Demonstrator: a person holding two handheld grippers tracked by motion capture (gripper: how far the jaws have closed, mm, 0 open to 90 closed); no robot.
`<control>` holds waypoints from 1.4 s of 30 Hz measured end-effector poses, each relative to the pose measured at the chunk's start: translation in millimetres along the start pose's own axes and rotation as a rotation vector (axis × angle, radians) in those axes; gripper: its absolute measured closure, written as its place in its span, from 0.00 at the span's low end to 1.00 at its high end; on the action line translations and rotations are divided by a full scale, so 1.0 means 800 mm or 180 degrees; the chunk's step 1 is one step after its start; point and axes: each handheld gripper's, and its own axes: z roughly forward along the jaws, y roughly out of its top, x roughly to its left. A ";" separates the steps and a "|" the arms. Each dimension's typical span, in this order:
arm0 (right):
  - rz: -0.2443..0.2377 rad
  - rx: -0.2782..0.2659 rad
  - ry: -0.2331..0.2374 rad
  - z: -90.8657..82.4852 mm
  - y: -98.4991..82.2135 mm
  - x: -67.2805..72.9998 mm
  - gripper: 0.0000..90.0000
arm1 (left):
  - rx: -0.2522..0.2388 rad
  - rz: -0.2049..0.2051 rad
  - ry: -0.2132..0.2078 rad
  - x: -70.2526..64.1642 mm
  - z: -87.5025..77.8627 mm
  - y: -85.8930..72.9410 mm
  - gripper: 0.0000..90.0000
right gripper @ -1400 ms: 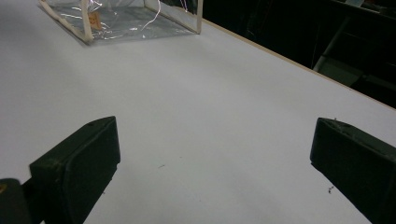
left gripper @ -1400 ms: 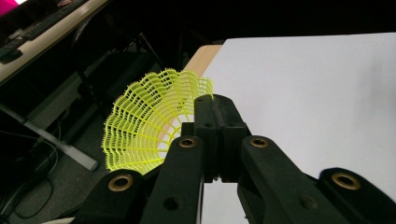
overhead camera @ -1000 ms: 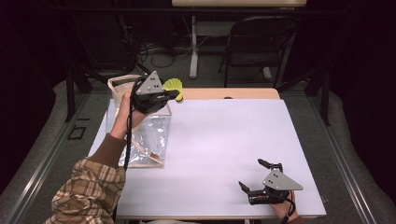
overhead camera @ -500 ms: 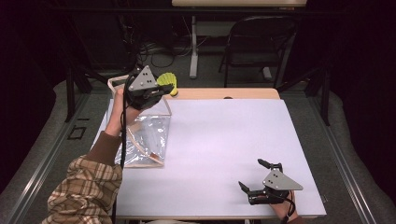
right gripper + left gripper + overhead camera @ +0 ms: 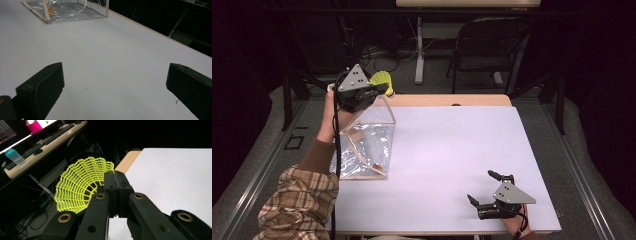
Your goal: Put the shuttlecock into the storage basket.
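A yellow mesh shuttlecock [image 5: 381, 80] hangs in the air past the table's far-left corner, with my left gripper [image 5: 382, 90] shut on it. In the left gripper view the two jaws are pressed together [image 5: 115, 173] and the shuttlecock's skirt [image 5: 80, 182] fans out to their left. Below that hand a clear plastic bag with tan edging [image 5: 364, 145] stands on the white table [image 5: 462, 150]. My right gripper [image 5: 479, 186] rests near the front-right edge, open, with bare table between its jaws [image 5: 115, 82]. The clear bag [image 5: 62, 10] lies far ahead of it.
A wooden strip [image 5: 447, 100] runs along the table's far edge. Beyond it are a dark folding chair [image 5: 492, 50] and cables on the floor. A desk with keyboards [image 5: 45, 142] and a bottle [image 5: 15, 156] stands off to the side.
My left gripper has lifted the shuttlecock up and away toward the far-left corner, above the bag. The right gripper has stayed still.
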 end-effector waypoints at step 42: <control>-0.0003 0.0001 0.0003 0.000 0.000 0.000 0.01 | -0.0055 -0.0212 0.0391 0.032 -0.032 -0.021 1.00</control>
